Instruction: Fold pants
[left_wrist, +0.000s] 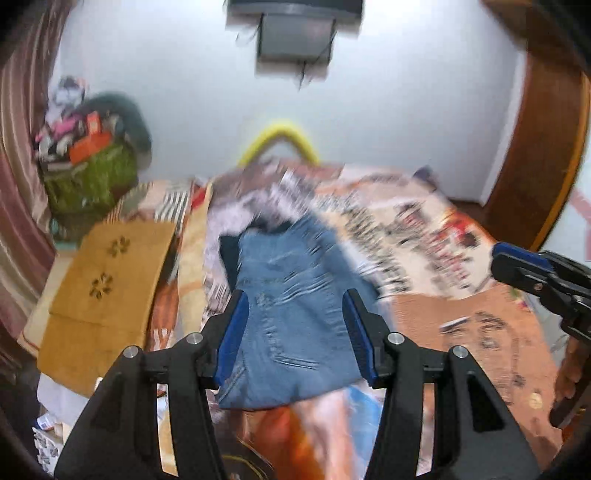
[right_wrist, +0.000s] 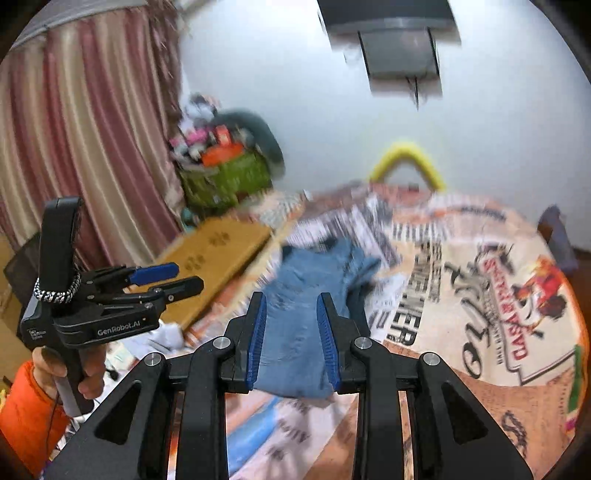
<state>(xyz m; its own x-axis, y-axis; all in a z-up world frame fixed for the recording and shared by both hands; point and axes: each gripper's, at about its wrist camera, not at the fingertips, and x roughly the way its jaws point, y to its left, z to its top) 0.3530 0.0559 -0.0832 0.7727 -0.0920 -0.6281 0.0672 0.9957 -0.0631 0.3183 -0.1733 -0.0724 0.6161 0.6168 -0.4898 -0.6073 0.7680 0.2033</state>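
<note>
Blue jeans (left_wrist: 288, 266) lie in a folded, blurred bundle on the printed bed cover (left_wrist: 443, 229). Above them my left gripper (left_wrist: 295, 295) hovers open, its blue pads wide apart with nothing pressed between them. My right gripper (right_wrist: 290, 301) also hangs over the jeans (right_wrist: 317, 269) with a clear gap between its pads and holds nothing. The left gripper (right_wrist: 181, 278) shows at the left of the right wrist view, held by a hand in an orange sleeve. At the right edge of the left wrist view is the right gripper (left_wrist: 496, 260).
A tan board with flower cut-outs (left_wrist: 107, 288) lies at the bed's left side. Behind it stands a green basket (left_wrist: 92, 177) piled with things, next to a striped curtain (right_wrist: 74, 147). A yellow curved bar (left_wrist: 280, 136) stands at the bed's far end, and a wooden frame (left_wrist: 546, 147) is at the right.
</note>
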